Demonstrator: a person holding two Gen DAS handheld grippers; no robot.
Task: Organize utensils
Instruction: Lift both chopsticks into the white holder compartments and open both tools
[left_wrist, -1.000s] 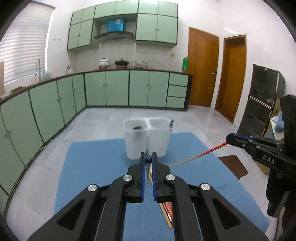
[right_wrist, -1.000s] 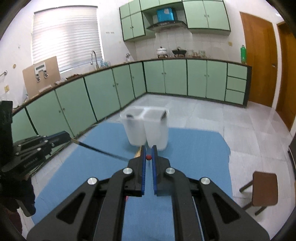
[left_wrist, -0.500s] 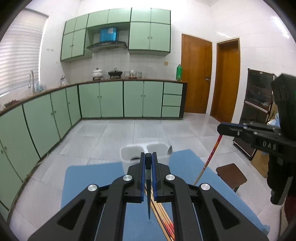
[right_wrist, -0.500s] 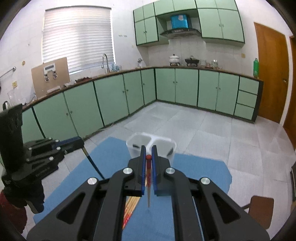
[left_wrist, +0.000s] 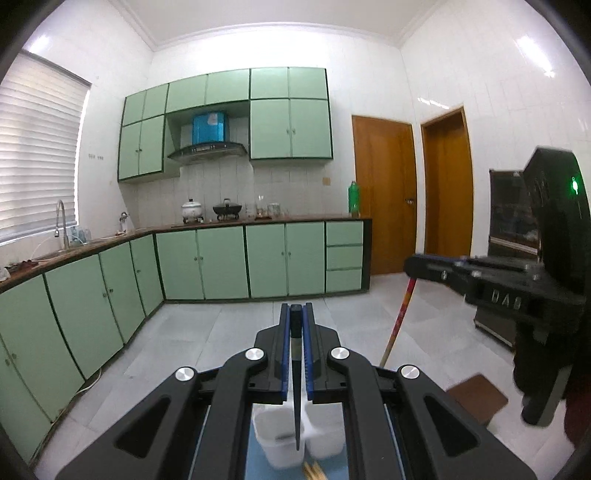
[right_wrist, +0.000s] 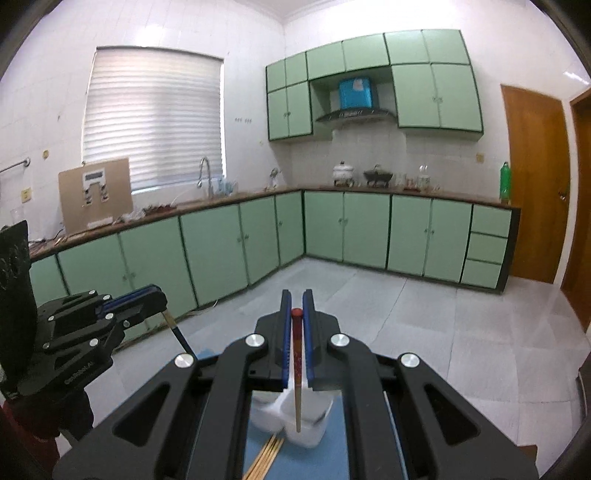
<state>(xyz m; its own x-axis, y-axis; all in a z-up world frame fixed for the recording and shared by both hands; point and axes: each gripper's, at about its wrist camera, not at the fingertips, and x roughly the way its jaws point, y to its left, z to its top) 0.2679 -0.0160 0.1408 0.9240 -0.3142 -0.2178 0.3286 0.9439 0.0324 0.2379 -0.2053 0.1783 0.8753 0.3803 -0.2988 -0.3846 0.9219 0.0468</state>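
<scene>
Left gripper (left_wrist: 296, 325) clamped on a black chopstick (left_wrist: 296, 398), held upright with its tip hanging down over the white two-compartment holder (left_wrist: 280, 435); tip seen against the divider between the two cups, exact compartment not clear. Right gripper (right_wrist: 296, 314) pinched on a red-topped chopstick (right_wrist: 297, 380), also upright, red end between the blue pads (right_wrist: 284, 332), pale lower end pointing down at the right-hand cup of the same holder (right_wrist: 306, 432) as seen from the right wrist. Both grippers raised above the holder, side by side and near each other, each visible at the edge of the other's view. Beneath the holder, a blue mat (right_wrist: 332, 458), with a bundle of loose chopsticks (right_wrist: 267, 454) lying flat on it just in front of the cups. Beyond, grey tiled floor (right_wrist: 424, 325), green base cabinets (left_wrist: 221, 262) along the walls, a brown stool (left_wrist: 476, 397) to the right.
</scene>
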